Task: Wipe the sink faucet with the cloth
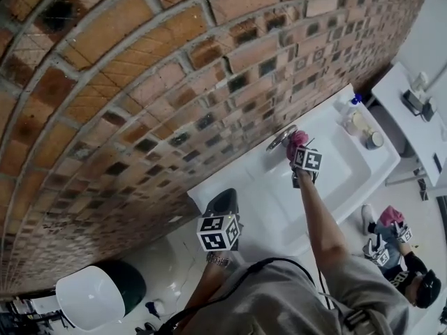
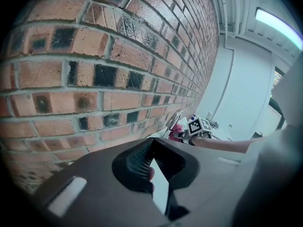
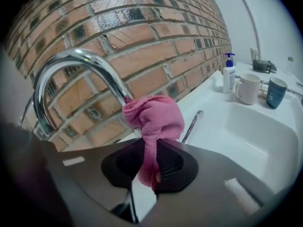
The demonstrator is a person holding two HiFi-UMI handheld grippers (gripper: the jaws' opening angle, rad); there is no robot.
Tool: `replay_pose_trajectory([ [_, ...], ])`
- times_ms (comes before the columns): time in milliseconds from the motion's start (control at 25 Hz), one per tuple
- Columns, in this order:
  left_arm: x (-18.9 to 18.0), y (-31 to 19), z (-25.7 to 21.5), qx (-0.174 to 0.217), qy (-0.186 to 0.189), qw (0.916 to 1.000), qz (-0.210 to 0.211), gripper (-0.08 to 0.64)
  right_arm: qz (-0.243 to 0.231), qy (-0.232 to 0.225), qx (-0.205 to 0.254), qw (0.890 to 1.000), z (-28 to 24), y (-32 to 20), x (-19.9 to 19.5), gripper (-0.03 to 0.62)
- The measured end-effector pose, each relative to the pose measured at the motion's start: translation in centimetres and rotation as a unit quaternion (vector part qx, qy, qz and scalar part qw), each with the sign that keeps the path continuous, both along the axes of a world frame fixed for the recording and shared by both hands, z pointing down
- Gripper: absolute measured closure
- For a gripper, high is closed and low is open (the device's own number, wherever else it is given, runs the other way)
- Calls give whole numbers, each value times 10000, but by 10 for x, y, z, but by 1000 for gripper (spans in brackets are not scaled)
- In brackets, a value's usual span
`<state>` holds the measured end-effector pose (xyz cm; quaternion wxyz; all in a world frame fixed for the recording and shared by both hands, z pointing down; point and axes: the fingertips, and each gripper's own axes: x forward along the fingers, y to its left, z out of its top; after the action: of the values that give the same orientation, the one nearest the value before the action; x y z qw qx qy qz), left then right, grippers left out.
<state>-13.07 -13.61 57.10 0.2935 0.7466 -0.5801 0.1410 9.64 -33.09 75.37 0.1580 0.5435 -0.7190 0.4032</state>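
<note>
Brick wall point(image 1: 126, 82) fills the upper left of the head view, and a white sink point(image 1: 363, 180) runs along its foot at centre right. Over the basin the right gripper point(image 1: 300, 149) holds a pink cloth point(image 1: 297, 139) against the chrome faucet point(image 1: 280, 139). The left gripper point(image 1: 223, 202) hangs lower, left of centre, well apart from the faucet.

From the left gripper view, the jaws meet at their tips with nothing between them. The cloth point(image 2: 176, 133) and faucet point(image 2: 173, 119) show small at centre right, beside the bricks.

The right gripper view shows the right gripper point(image 3: 150, 151) with its jaws clamped narrowly on the cloth's tail. The bunched cloth point(image 3: 154, 118) touches the faucet's curved spout point(image 3: 78, 63) at centre. At the upper right, beside the basin, stand a soap bottle point(image 3: 229, 75), a white mug point(image 3: 248, 90) and a blue mug point(image 3: 275, 93).
</note>
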Motion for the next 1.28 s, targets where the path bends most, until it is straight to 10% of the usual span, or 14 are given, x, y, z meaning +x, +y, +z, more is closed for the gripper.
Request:
replay_pose_trajectory([
  [280, 12, 5, -6, 70, -1, 9999, 158, 541, -521, -468, -365, 9969, -7, 23, -4, 523],
  [520, 12, 7, -10, 144, -13, 9997, 177, 540, 89, -1776, 1199, 9767, -122, 1, 4, 525],
  [880, 17, 21, -23, 295, -27, 9993, 244, 540, -1230, -585, 1673, 9765, -152, 47, -66, 524],
  [1080, 18, 30, -29, 330, -70, 9992, 194, 540, -2578, 127, 1023, 9607, -102, 95, -124, 525],
  [1280, 24, 59, -35, 277, -132, 9995, 125, 540, -2208, -531, 119, 9738, -65, 140, -119, 523],
])
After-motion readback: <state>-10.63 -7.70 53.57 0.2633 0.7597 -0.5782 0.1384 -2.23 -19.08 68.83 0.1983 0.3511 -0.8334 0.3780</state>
